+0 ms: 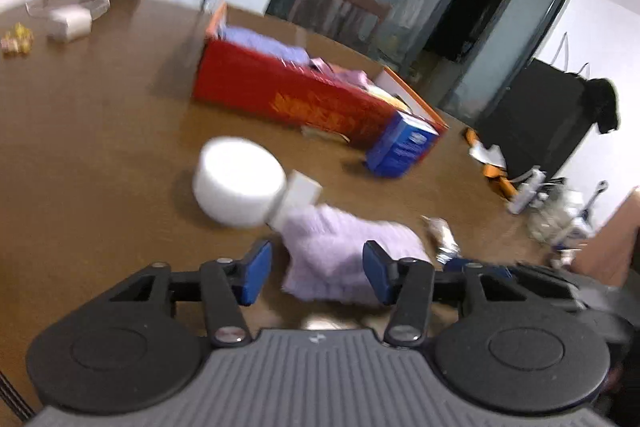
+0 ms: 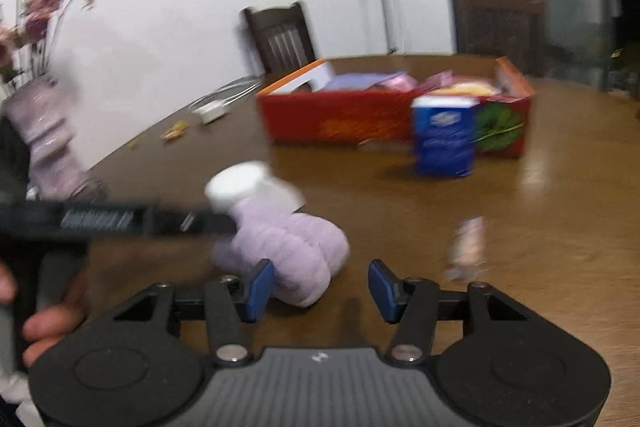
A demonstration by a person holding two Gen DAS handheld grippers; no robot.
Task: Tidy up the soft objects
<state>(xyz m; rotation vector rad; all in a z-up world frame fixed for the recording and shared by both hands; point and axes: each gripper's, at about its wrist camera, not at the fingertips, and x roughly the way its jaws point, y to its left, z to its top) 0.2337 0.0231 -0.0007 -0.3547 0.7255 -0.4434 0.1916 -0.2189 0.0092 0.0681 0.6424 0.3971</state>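
A folded lilac towel (image 1: 336, 251) lies on the brown table, also seen in the right wrist view (image 2: 296, 247). My left gripper (image 1: 318, 273) is open, its blue pads either side of the towel's near end, above it. My right gripper (image 2: 320, 285) is open and empty, with the towel just ahead and to its left. A red open box (image 1: 288, 91) holding several soft cloths stands further back; it also shows in the right wrist view (image 2: 344, 115). A white roll (image 1: 240, 181) and a small white block (image 1: 300, 193) sit beside the towel.
A blue carton (image 1: 400, 145) stands by the red box (image 2: 446, 139). A small wrapped packet (image 2: 468, 243) lies right of the towel. A vase of flowers (image 2: 44, 131) stands at the left. A white charger (image 1: 68, 21) and dark chairs (image 2: 280, 35) are at the far side.
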